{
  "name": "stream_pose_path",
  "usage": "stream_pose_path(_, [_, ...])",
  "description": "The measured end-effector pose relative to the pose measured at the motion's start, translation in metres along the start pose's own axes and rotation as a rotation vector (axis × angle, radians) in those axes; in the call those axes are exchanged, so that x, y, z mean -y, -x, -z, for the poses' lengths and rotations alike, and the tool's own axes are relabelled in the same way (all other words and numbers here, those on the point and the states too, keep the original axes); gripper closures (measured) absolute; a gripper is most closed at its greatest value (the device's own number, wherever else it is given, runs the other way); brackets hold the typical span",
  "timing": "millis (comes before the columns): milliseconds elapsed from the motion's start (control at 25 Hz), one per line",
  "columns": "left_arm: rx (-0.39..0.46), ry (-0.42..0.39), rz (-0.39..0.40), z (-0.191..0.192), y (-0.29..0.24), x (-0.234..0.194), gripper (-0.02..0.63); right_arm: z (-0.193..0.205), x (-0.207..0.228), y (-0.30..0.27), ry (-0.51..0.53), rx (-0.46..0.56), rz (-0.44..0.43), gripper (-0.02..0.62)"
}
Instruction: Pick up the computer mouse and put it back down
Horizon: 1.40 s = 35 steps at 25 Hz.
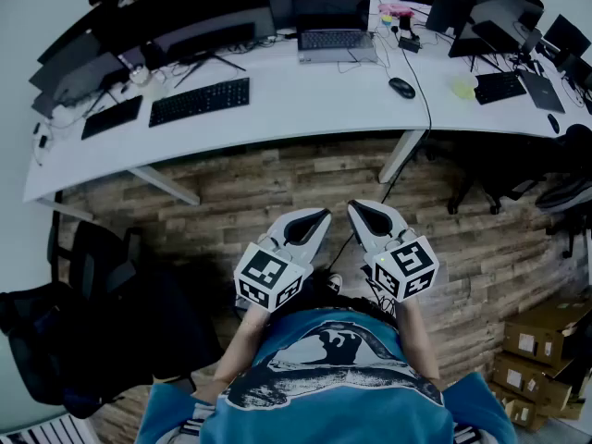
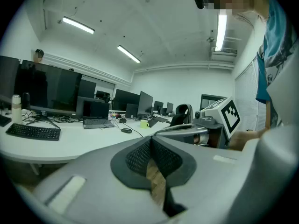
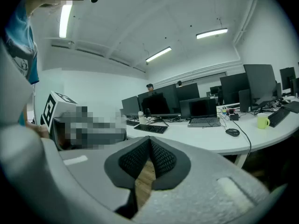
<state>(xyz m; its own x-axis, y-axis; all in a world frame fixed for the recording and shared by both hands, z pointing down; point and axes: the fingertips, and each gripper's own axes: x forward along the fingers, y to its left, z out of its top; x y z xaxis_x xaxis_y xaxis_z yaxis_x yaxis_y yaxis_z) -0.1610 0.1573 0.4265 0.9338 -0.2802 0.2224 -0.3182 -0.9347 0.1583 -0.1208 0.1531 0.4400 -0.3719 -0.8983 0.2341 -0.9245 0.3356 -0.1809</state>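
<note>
A black computer mouse (image 1: 401, 87) lies on the long white desk (image 1: 305, 109), right of a laptop (image 1: 334, 28); it also shows small and far off in the left gripper view, mouse (image 2: 126, 130), and in the right gripper view, mouse (image 3: 232, 132). My left gripper (image 1: 323, 216) and right gripper (image 1: 353, 208) hang side by side over the wooden floor, well short of the desk. Both are shut with the dark pads (image 2: 152, 150) meeting and nothing between them. The right gripper's pads (image 3: 150, 157) touch too.
A black keyboard (image 1: 199, 101), monitors and a second keyboard (image 1: 499, 86) sit on the desk. A cable (image 1: 421, 91) runs over the desk edge. A desk leg (image 1: 400, 158) stands ahead. Black chairs (image 1: 92, 313) stand at the left and right; cardboard boxes (image 1: 536, 350) sit at lower right.
</note>
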Motion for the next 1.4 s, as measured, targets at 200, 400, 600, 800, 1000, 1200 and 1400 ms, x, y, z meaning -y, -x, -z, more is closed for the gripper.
stream_pose_path(200, [-0.001, -0.004, 0.004, 0.001, -0.004, 0.006, 0.591, 0.003, 0.004, 0.006, -0.003, -0.001, 0.004, 0.594])
stream_pose_path(400, [-0.013, -0.007, 0.012, 0.003, -0.008, 0.013, 0.591, 0.003, 0.006, 0.009, 0.052, 0.000, 0.007, 0.594])
stream_pose_path(600, [-0.032, -0.008, 0.009, 0.004, -0.011, 0.015, 0.591, 0.008, 0.008, 0.011, 0.021, 0.000, 0.001, 0.594])
stream_pose_path(800, [-0.066, -0.019, 0.016, 0.007, -0.016, 0.014, 0.591, 0.012, 0.015, 0.010, -0.020, 0.008, 0.005, 0.594])
stream_pose_path(1000, [-0.081, -0.026, 0.044, 0.004, -0.032, 0.005, 0.591, 0.011, 0.030, 0.001, -0.062, 0.021, 0.017, 0.594])
stream_pose_path(1200, [-0.086, -0.031, 0.096, -0.004, -0.068, -0.009, 0.591, 0.005, 0.063, -0.008, -0.080, 0.028, 0.061, 0.594])
stream_pose_path(1400, [-0.077, -0.026, 0.144, -0.021, -0.119, -0.028, 0.591, -0.006, 0.117, -0.019, -0.119, 0.031, 0.108, 0.594])
